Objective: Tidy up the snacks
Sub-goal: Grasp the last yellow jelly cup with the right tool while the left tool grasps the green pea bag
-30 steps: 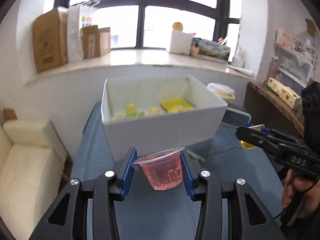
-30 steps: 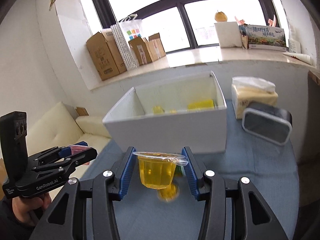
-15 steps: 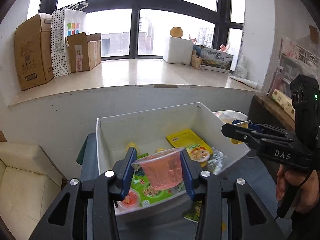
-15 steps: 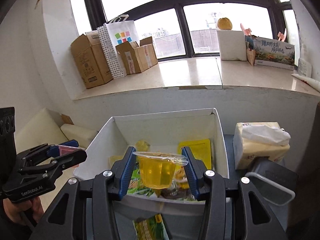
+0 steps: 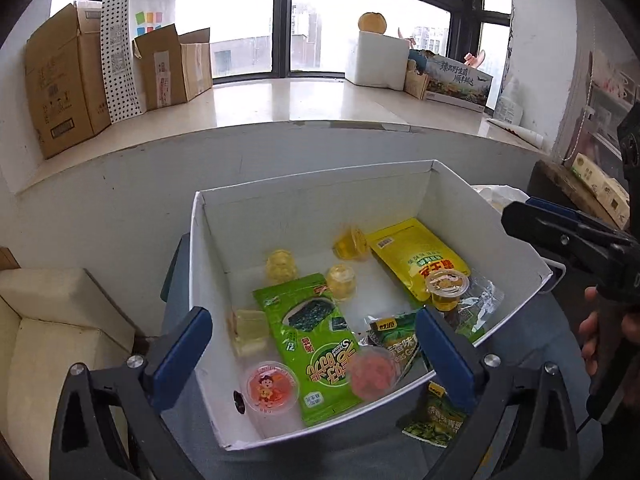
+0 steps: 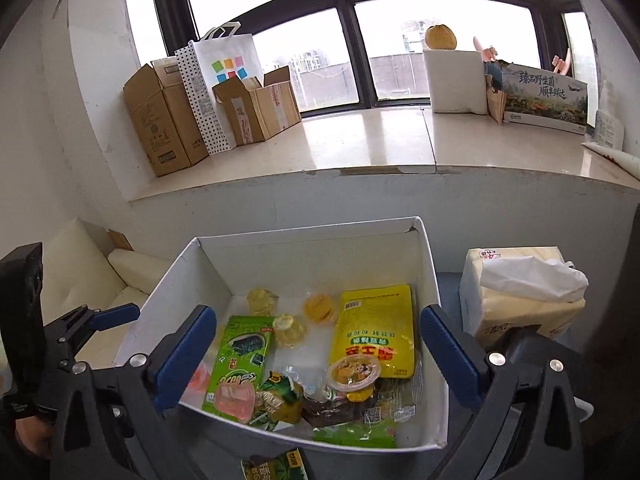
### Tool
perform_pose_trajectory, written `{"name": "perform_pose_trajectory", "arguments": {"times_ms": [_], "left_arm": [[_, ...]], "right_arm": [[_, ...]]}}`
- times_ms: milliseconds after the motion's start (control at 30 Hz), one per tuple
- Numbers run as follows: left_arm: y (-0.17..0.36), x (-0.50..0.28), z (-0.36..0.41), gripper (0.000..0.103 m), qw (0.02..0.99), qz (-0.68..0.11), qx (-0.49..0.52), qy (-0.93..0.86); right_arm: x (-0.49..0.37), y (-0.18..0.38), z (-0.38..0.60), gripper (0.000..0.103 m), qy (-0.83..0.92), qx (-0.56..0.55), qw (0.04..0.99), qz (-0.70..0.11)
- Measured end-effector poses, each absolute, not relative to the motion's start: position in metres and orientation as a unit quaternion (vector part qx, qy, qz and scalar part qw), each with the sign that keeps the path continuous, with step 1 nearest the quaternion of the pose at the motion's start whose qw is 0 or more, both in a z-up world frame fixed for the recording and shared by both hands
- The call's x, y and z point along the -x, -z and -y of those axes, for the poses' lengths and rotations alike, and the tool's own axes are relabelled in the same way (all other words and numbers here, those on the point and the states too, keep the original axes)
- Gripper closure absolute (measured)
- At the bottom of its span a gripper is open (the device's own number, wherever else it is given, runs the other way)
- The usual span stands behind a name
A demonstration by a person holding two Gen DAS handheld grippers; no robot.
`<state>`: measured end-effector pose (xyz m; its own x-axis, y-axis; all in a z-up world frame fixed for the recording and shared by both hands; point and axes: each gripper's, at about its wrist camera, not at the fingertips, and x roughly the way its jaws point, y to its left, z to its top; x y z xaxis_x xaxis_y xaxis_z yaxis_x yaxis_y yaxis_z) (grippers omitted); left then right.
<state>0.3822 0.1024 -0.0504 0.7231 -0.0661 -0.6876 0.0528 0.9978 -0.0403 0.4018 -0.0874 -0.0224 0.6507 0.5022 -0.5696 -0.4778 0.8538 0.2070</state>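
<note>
A white box point(image 5: 516, 240) point(image 6: 180, 280) holds several snacks. My left gripper point(image 5: 312, 356) is open and empty above its near edge; the pink jelly cup point(image 5: 374, 372) point(image 6: 234, 398) lies below it on the green seaweed packet point(image 5: 316, 344). My right gripper point(image 6: 318, 356) is open and empty above the box; the yellow jelly cup point(image 6: 354, 376) point(image 5: 446, 290) rests on the yellow pouch point(image 6: 376, 324). Another pink cup point(image 5: 272, 386) and several yellow cups lie inside.
A green snack packet point(image 5: 436, 420) point(image 6: 276, 466) lies on the blue-grey tablecloth in front of the box. A tissue pack point(image 6: 520, 288) stands right of the box. A cream sofa point(image 5: 52, 332) is at the left. Cardboard boxes point(image 6: 172, 116) sit on the windowsill.
Both grippers opened above the box. The pink cup dropped from the left gripper and the yellow cup from the right gripper into the box.
</note>
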Motion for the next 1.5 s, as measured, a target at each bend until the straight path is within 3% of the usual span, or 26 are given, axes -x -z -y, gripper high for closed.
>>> {"name": "perform_pose_trajectory", "arguments": {"times_ms": [300, 567, 800, 1133, 1233, 1267, 1300, 1367, 1400, 1500], "left_arm": [[0.026, -0.342, -0.106, 0.000, 0.936, -0.349, 0.022, 0.039], [0.017, -0.260, -0.095, 0.000, 0.939, -0.336, 0.034, 0.056], [0.041, -0.182, -0.078, 0.000, 0.933, -0.349, 0.048, 0.076], [0.090, -0.140, -0.085, 0.000, 0.912, -0.391, 0.090, 0.077], [0.092, -0.138, -0.087, 0.000, 0.912, -0.393, 0.089, 0.076], [0.092, -0.138, -0.088, 0.000, 0.912, -0.393, 0.089, 0.075], [0.093, -0.139, -0.088, 0.000, 0.912, -0.394, 0.089, 0.075], [0.095, -0.142, -0.088, 0.000, 0.910, -0.399, 0.090, 0.074], [0.097, -0.143, -0.087, 0.000, 0.909, -0.400, 0.090, 0.076], [0.100, -0.147, -0.085, 0.000, 0.908, -0.402, 0.090, 0.078]], "right_arm": [[-0.350, 0.017, 0.101, 0.000, -0.294, -0.040, 0.899, -0.322], [-0.272, 0.025, 0.113, 0.000, -0.296, -0.020, 0.900, -0.318], [-0.229, 0.070, 0.116, 0.000, -0.292, -0.002, 0.891, -0.348], [-0.251, 0.140, 0.095, 0.000, -0.267, 0.016, 0.870, -0.413], [-0.265, 0.151, 0.089, 0.005, -0.260, 0.015, 0.866, -0.427], [-0.267, 0.153, 0.086, 0.012, -0.264, 0.018, 0.863, -0.430], [-0.269, 0.156, 0.083, 0.029, -0.264, 0.026, 0.862, -0.432], [-0.271, 0.156, 0.076, 0.046, -0.256, 0.058, 0.864, -0.429], [-0.272, 0.156, 0.073, 0.060, -0.263, 0.058, 0.860, -0.433], [-0.267, 0.151, 0.077, 0.065, -0.276, 0.054, 0.860, -0.426]]}}
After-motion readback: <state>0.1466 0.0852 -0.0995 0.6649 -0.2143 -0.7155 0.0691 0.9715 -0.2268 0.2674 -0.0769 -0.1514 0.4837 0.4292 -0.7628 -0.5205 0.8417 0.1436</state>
